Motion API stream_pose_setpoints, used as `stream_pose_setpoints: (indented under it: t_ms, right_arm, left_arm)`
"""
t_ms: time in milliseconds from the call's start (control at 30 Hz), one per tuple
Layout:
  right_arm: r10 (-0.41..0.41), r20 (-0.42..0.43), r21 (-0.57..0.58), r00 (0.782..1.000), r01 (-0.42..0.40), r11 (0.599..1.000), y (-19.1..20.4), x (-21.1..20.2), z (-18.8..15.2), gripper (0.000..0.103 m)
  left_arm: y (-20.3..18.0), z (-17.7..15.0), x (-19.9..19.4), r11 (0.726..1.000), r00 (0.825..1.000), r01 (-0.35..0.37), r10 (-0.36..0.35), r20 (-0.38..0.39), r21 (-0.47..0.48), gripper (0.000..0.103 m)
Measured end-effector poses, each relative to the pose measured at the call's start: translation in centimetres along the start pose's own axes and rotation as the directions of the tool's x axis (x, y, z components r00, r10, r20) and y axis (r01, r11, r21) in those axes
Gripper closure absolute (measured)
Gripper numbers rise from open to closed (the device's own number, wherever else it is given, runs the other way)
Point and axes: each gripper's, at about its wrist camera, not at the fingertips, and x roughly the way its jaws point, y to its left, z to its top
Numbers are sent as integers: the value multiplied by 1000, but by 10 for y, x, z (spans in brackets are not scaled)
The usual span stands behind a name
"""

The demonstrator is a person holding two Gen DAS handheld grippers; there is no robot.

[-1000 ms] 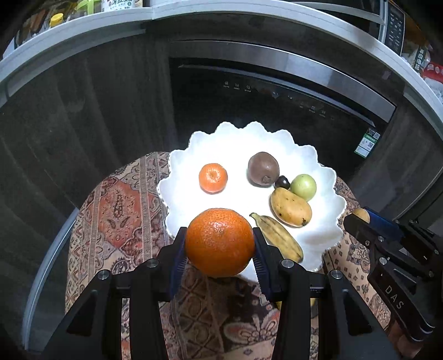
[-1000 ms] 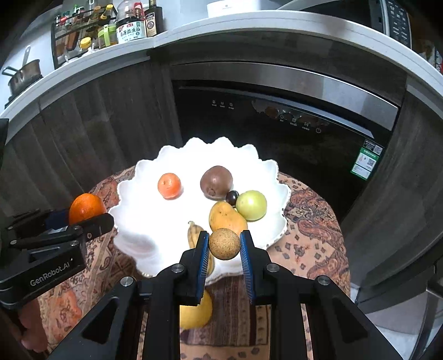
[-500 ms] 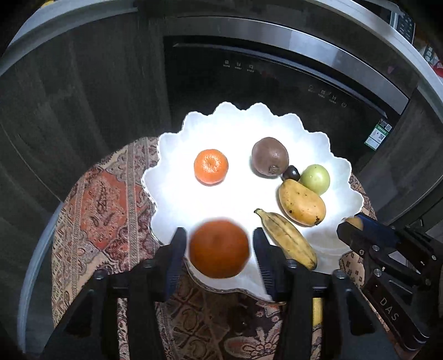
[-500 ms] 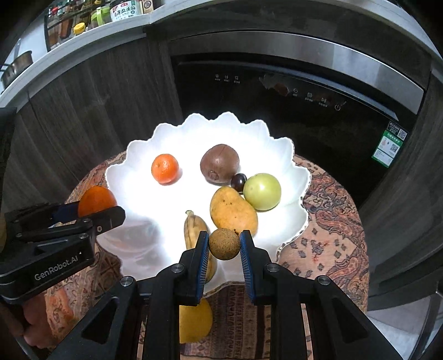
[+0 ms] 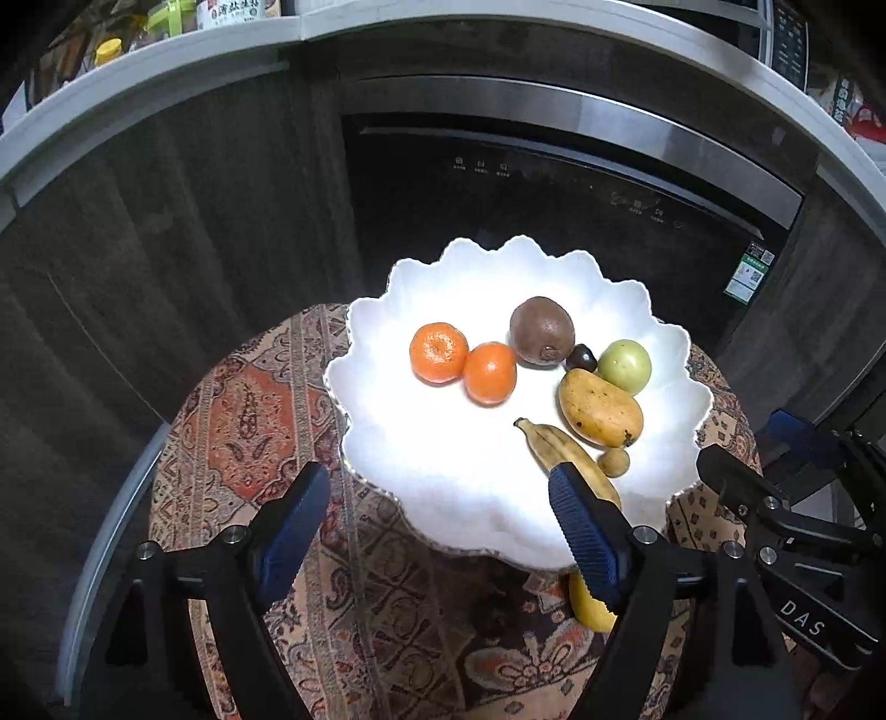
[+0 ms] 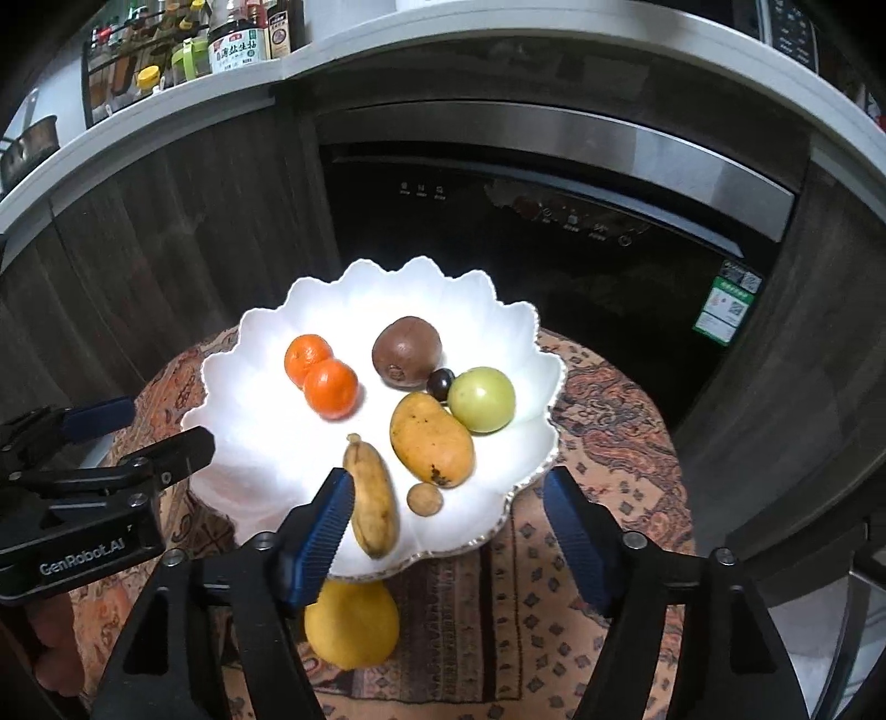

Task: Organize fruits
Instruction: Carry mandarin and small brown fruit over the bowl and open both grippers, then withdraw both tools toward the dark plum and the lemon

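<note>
A white scalloped plate point(image 5: 459, 277) point(image 6: 266, 443) stands on a round patterned table. On it lie two oranges point(image 5: 490, 372) point(image 6: 330, 387) side by side, a brown kiwi point(image 5: 541, 330), a dark grape point(image 5: 581, 357), a green fruit point(image 5: 624, 365), a mango point(image 5: 601, 409), a banana point(image 5: 548, 443) and a small brown round fruit point(image 5: 614, 462) point(image 6: 425, 499). My left gripper point(image 5: 437, 531) is open and empty at the plate's near edge. My right gripper point(image 6: 448, 531) is open and empty, just short of the small brown fruit. A yellow fruit point(image 6: 351, 626) lies on the table below the plate.
The table has a patterned cloth point(image 5: 243, 421). A dark dishwasher front point(image 5: 554, 210) and wood cabinets stand behind it. Bottles point(image 6: 238, 47) sit on the counter above. Each gripper shows at the side of the other's view.
My left gripper let go of the big orange, which now lies beside the small one. My right gripper let go of the small brown fruit beside the banana. Both pulled back, open.
</note>
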Motion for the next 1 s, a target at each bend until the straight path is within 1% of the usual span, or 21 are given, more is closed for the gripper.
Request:
stream_pose_setpoints:
  t_ms: [67,167,400,667,767,833,867,1000]
  right_arm:
    - [-6,5,2,1000,6,1000,-1,-6,-2,30]
    - [-13,13,0,1000,13,1000,0,-17,-4,29]
    - [-21,42,-1,999,21,1000,1,-42,-8,29]
    - [-27,65,-2,998,27,1000,3,-62,-14,29]
    - [-33,67,0,997,33,999,4,-67,-17,29]
    - [-39,68,4,997,38,999,4,-69,-19,27]
    - [-42,69,5,997,42,999,4,-70,-21,24]
    - [-54,68,12,996,53,999,4,-72,-27,23]
  left_arm:
    - [-1,-2,-6,1000,1000,-2,2,3,4,22]
    - [-2,-5,-18,1000,1000,-5,5,13,8,19]
    - [-3,-10,-43,1000,999,-6,6,42,9,18]
    - [-2,-21,-60,1000,998,-11,11,54,2,18]
    - [-2,-26,-64,1000,998,-15,16,58,-2,14]
    - [-1,-29,-65,1000,998,-22,22,60,-1,13]
    - [-2,-31,-65,1000,998,-26,26,60,2,13]
    - [-1,-38,-65,1000,998,-26,26,54,-3,13]
